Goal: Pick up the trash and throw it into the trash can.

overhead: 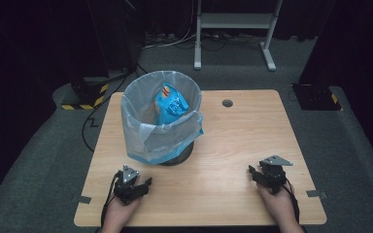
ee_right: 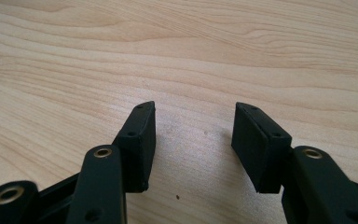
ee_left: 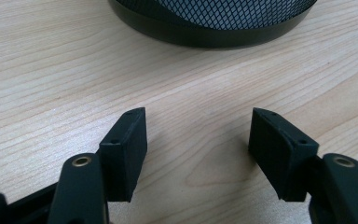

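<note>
Bench [overhead: 233,145] carries a lined bin [overhead: 161,119] at its left centre with a blue packet [overhead: 171,104] inside, while left gripper [overhead: 148,183] and right gripper [overhead: 250,171] rest near the front edge, jaws released and empty.

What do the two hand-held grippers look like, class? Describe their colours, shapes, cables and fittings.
Both the left gripper and the right gripper are matt black, each topped by a grey three-cornered plate. A black cable trails back from each. In the gripper views, each has two flat rectangular black pads on jointed arms with brass-coloured rivets. No sleeves show on the forearms.
</note>
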Tool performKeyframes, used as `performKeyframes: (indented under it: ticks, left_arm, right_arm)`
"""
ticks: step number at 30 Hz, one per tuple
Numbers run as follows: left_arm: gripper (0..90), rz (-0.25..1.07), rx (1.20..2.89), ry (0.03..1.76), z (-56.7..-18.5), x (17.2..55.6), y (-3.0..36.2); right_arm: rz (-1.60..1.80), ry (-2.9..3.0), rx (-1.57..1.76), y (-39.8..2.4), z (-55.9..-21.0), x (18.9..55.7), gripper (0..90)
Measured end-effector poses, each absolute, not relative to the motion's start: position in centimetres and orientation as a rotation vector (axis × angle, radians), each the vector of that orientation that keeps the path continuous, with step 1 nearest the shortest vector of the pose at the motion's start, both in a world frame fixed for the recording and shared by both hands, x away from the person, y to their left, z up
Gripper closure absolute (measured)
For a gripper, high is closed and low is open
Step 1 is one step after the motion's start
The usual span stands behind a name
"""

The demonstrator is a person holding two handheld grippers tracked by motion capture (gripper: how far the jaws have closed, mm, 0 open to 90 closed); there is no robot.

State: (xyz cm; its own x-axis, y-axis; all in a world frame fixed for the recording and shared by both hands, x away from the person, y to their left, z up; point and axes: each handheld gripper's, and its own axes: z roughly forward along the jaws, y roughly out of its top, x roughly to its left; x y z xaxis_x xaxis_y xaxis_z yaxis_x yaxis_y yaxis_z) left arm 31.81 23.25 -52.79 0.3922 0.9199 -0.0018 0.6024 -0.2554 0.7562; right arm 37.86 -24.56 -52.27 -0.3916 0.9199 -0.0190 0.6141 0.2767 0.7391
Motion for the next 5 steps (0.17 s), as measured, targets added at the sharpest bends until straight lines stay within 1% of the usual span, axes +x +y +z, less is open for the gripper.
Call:
performKeyframes:
  ticks: [5]
  left_arm:
    - [37.0,0.593,1.967,1.301,-52.79,31.81,23.25]
  right_arm:
    - [0.912,2.104,1.377,-24.56,-52.27,37.85,49.4]
